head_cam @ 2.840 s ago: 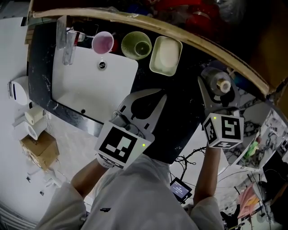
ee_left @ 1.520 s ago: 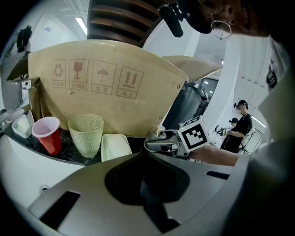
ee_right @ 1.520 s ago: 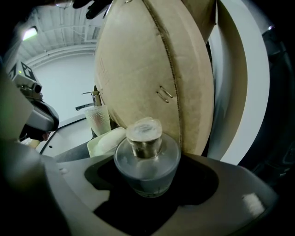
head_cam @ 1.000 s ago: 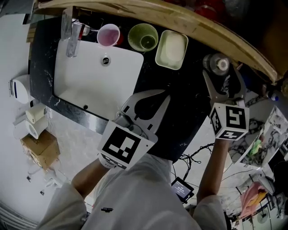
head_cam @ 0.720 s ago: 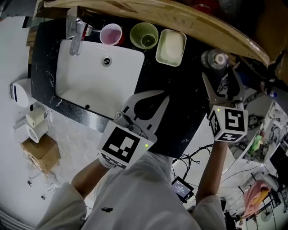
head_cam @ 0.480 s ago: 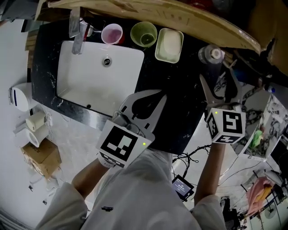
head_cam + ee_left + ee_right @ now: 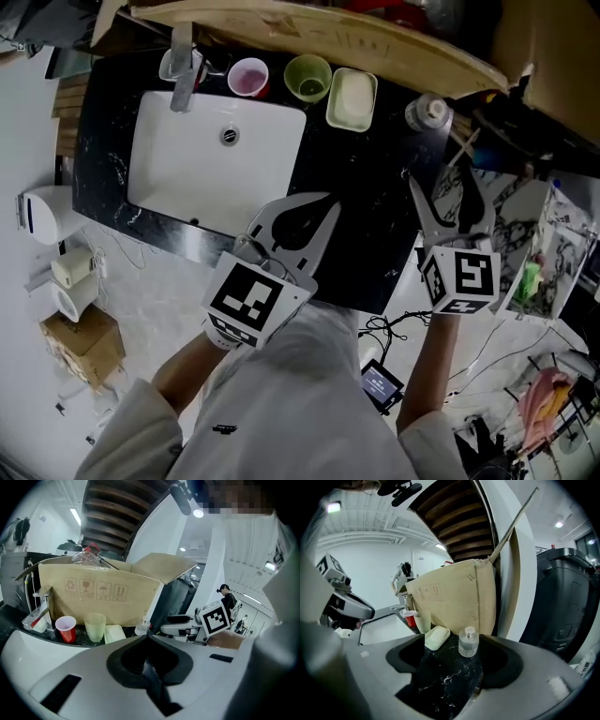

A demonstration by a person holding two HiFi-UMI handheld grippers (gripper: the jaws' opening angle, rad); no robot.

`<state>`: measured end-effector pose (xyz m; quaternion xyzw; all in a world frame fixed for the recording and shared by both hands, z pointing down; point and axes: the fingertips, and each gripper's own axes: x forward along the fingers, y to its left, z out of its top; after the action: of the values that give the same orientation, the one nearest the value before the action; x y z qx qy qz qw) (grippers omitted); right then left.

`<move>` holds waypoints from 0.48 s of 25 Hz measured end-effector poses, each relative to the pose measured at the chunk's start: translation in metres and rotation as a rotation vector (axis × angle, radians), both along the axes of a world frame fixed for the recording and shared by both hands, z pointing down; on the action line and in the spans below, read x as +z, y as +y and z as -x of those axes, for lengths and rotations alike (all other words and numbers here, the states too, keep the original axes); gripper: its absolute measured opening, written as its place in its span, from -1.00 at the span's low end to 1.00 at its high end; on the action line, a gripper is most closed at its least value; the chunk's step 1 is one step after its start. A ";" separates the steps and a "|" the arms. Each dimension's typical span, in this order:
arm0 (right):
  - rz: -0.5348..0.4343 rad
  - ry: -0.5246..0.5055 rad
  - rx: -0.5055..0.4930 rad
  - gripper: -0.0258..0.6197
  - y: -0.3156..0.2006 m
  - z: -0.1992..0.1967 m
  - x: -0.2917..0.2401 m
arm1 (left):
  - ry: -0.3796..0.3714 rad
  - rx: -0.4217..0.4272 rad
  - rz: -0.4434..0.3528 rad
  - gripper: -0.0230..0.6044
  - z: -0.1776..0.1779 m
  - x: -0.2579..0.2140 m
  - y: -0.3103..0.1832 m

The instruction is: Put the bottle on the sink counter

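Observation:
A small clear glass bottle (image 7: 427, 112) with a round cap stands upright on the black marble sink counter (image 7: 375, 225), near its back right corner. In the right gripper view the bottle (image 7: 468, 642) stands alone a little beyond the jaws. My right gripper (image 7: 442, 190) is open and empty, drawn back from the bottle toward the counter's right edge. The same gripper (image 7: 454, 662) frames the counter between its jaws. My left gripper (image 7: 302, 214) hovers over the counter's front, beside the sink, shut on nothing. Its jaws (image 7: 147, 641) meet in the left gripper view.
A white sink basin (image 7: 216, 164) with a faucet (image 7: 183, 66) fills the counter's left. Along the back stand a red cup (image 7: 249, 77), a green cup (image 7: 307, 77) and a pale soap dish (image 7: 352, 98). A cardboard box (image 7: 454, 602) rises behind them. Cables and clutter lie beyond the right edge.
The right gripper carried the bottle toward the counter's back, let it go and pulled back with its jaws open. The left gripper has stayed put.

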<state>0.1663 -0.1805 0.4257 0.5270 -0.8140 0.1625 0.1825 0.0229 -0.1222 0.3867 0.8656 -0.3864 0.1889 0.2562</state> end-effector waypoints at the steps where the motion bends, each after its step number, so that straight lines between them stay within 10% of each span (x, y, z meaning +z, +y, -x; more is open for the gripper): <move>1: -0.004 0.000 0.003 0.19 0.003 0.001 -0.004 | 0.001 0.001 -0.005 -0.90 0.002 -0.003 0.001; 12: -0.068 -0.027 0.043 0.19 0.034 0.017 -0.063 | 0.026 -0.016 -0.046 -0.90 0.029 -0.035 0.019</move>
<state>0.1489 -0.1461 0.3627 0.5479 -0.8101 0.1457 0.1497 -0.0058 -0.1032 0.3519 0.8706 -0.3944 0.1665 0.2426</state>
